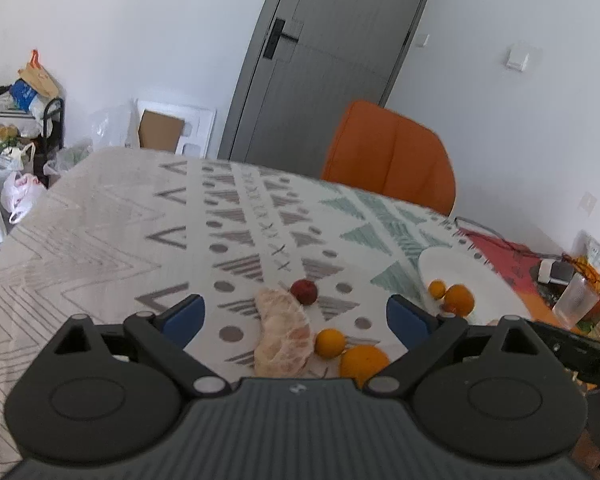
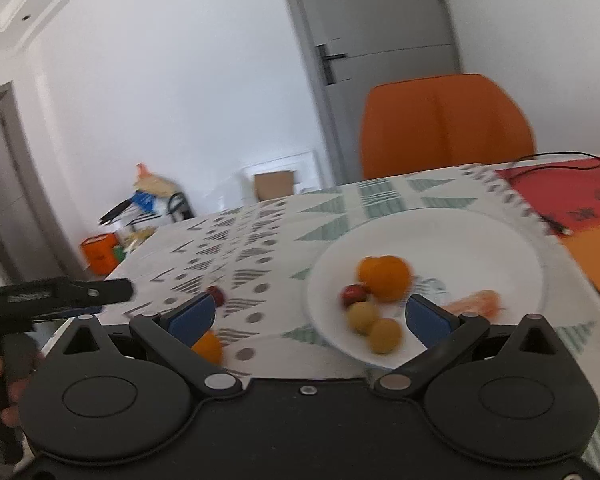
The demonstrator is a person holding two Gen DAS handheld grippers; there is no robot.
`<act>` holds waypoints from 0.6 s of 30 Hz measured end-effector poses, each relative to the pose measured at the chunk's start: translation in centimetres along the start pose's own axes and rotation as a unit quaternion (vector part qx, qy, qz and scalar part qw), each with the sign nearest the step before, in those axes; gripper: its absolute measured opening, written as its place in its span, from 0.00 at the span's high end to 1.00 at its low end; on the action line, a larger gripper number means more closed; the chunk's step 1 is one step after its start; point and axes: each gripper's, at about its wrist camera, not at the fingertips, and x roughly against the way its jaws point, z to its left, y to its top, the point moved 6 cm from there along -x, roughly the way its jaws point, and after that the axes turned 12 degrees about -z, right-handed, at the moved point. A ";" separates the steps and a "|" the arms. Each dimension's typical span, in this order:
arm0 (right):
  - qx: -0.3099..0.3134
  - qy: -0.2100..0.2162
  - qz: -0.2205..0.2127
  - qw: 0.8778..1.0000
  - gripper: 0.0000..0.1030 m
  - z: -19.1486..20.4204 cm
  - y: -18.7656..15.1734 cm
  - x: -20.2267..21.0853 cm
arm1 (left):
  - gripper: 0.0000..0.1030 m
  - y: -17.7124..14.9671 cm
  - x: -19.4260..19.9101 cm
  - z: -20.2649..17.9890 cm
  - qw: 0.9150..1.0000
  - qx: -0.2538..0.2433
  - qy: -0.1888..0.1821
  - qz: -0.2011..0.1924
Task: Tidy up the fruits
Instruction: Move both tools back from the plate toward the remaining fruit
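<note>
Fruits lie in two groups: some on the white plate (image 2: 480,240), some loose on the patterned surface (image 1: 100,240).

Right wrist view, blurred. Right gripper (image 2: 310,314) hangs over the near rim of the plate, jaws apart, nothing between them. On the plate ahead: a large orange (image 2: 385,276), a small red fruit (image 2: 352,295) touching its left side, and two small yellow fruits (image 2: 374,326) just in front, between the gripper's fingers. A pale orange peeled piece (image 2: 478,302) lies on the plate beyond the right finger; what it is cannot be told. Off the plate, past the left finger: a red fruit (image 2: 216,294) on the surface, and an orange fruit (image 2: 208,346) partly hidden behind the finger.

Left wrist view. Left gripper (image 1: 296,316) is over the surface, jaws wide apart and empty. Between the fingers on the cloth: a peeled citrus segment (image 1: 284,332), a dark red fruit (image 1: 304,291) touching its far end, a small orange fruit (image 1: 330,343) just right of it, and a bigger orange (image 1: 362,362) nearest the gripper body. The plate is off beyond the right finger, with two orange fruits visible on it from here.

An orange chair (image 1: 388,152) stands past the far edge of the surface.
</note>
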 end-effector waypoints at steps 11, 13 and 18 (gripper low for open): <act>0.029 0.032 0.046 0.998 0.17 3.1 -1.7 -3.4 | 0.30 -2.1 -2.6 1.1 0.999 0.004 -0.010 0.044; 0.030 0.040 0.053 0.997 0.20 3.5 -2.0 -4.0 | 0.33 -2.6 -3.0 1.0 0.998 0.003 -0.014 0.053; 0.037 0.052 0.069 0.996 0.23 4.3 -2.5 -5.0 | 0.49 -3.4 -3.5 0.7 0.998 -0.032 -0.005 0.061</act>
